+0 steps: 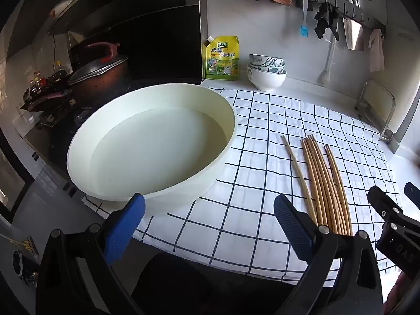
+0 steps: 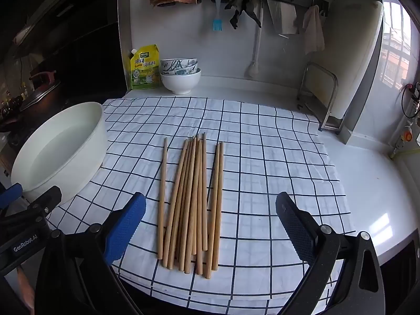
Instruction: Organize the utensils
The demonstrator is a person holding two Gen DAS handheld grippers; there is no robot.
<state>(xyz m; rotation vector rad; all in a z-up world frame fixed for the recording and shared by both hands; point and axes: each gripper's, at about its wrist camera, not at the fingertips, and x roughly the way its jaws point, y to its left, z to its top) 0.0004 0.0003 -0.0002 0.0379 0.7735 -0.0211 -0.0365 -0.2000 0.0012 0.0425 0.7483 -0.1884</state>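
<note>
So the biggest thing on the counter is the checked cloth [image 2: 262,157], white with dark grid lines, covering most of the worktop. On its left edge sits a wide cream basin [image 1: 218,168] with water in it. Behind the cloth, against the wall, there's a stack of bowls [image 2: 180,77] with a yellow seasoning pouch [image 2: 145,68] just beside it, and a metal rack [image 2: 324,97] off to the right.

The chopsticks [image 2: 191,204] are lying loose on the middle of the cloth, roughly parallel, one a bit apart on the left and two on the right side of the bunch. Nothing sits on top of them.

Right gripper [image 2: 210,225] hangs just over their near ends with jaws spread wide, nothing in them. Left gripper [image 1: 210,218] is also wide apart and empty, hovering between basin and chopsticks.

Left view picks up the stove side: a dark pot with a lid [image 1: 101,78] behind the basin. Right view barely catches that, but it shows a window [image 2: 396,44] and the full chopstick pile, which the left view cuts off behind its own finger.
</note>
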